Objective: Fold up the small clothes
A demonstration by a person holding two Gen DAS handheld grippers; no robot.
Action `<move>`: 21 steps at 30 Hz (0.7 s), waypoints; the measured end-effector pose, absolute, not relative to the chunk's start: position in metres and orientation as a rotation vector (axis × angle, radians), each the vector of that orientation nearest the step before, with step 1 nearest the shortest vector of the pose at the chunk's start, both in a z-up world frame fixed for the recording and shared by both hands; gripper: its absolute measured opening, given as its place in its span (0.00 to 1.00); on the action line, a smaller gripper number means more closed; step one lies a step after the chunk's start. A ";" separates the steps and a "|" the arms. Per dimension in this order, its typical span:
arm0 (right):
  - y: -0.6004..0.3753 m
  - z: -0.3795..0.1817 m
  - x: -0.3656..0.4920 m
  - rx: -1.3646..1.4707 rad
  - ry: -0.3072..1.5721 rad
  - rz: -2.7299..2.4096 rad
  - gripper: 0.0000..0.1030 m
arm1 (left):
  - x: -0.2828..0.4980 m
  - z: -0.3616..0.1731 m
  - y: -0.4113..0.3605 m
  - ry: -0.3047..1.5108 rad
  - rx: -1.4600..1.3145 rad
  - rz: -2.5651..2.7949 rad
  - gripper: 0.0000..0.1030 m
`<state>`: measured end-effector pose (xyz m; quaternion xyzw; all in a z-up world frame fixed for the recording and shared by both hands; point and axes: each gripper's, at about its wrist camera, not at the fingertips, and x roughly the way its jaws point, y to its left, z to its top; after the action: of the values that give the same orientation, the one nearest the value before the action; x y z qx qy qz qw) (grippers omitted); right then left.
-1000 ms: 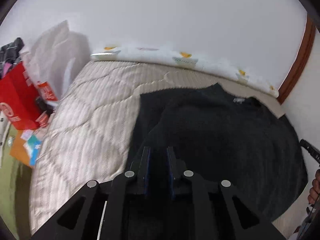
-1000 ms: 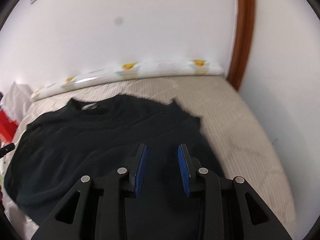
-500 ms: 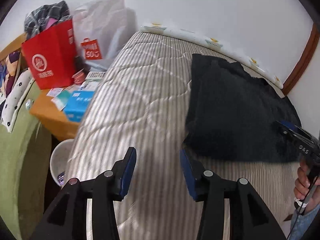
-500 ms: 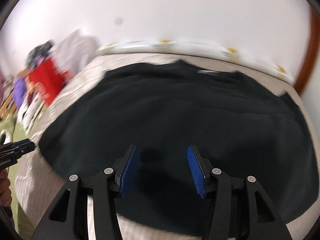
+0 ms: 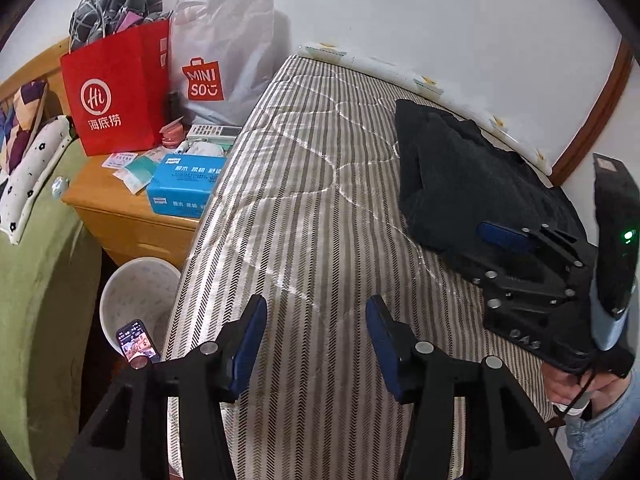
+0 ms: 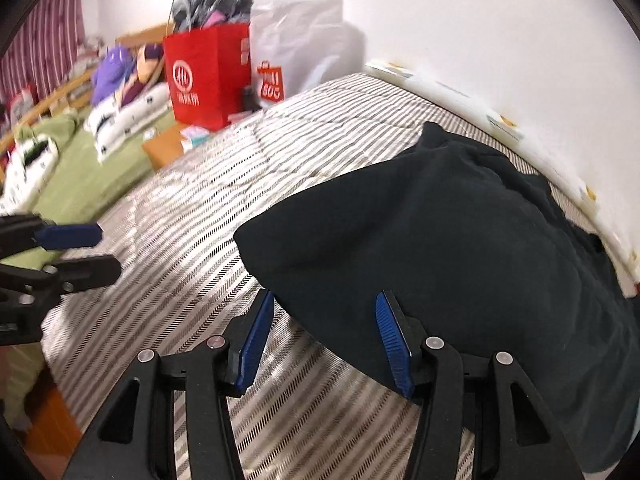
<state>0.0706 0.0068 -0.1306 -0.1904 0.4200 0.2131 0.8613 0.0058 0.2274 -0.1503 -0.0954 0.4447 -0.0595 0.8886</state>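
Since a second ago the left gripper (image 5: 316,344) has let go of the black garment (image 6: 460,248) and swung off to the left over bare striped mattress (image 5: 304,184); it was pinched narrow on dark cloth then, and now its jaws stand wide with nothing between them. The right gripper (image 6: 324,340) was wide a second ago and is still wide, holding nothing, but has moved from over the middle of the cloth to its near edge.

The garment lies folded over into a thicker bundle, right of and ahead of the left gripper, well apart from it. In the right wrist view the bundle's near edge lies just ahead of the blue pads (image 6: 394,344) and partly between them, not gripped. The left wrist view shows the right gripper from the side, at the bundle's near corner.

Judgement: one fold looks just laid down, both claws released so the cloth settles flat. The right one looks placed low at the edge to take the next pinch. The left one is pulled clear so it does not drag the fold open.

Far left of both claws: red bag (image 5: 116,92), white bag (image 5: 228,60), nightstand (image 5: 120,204), bin (image 5: 136,300), phone (image 5: 136,344).
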 end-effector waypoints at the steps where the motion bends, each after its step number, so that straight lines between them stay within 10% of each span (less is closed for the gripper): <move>1: 0.011 -0.134 0.071 -0.419 0.879 0.439 0.51 | 0.006 -0.152 0.228 0.925 -0.205 -0.129 0.48; 8: 0.022 -0.146 0.083 -0.477 0.842 0.376 0.51 | 0.012 -0.159 0.230 0.935 -0.225 -0.147 0.48; 14: 0.024 -0.140 0.094 -0.471 0.799 0.308 0.12 | 0.016 -0.161 0.223 0.944 -0.222 -0.158 0.48; 21: -0.039 -0.081 0.099 -0.184 0.738 0.329 0.10 | 0.026 -0.156 0.191 0.951 -0.190 -0.183 0.48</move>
<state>0.0994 -0.0393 -0.0810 -0.0895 0.3585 0.1596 0.9154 0.0261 0.1909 -0.1557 -0.0911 0.4566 -0.0878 0.8806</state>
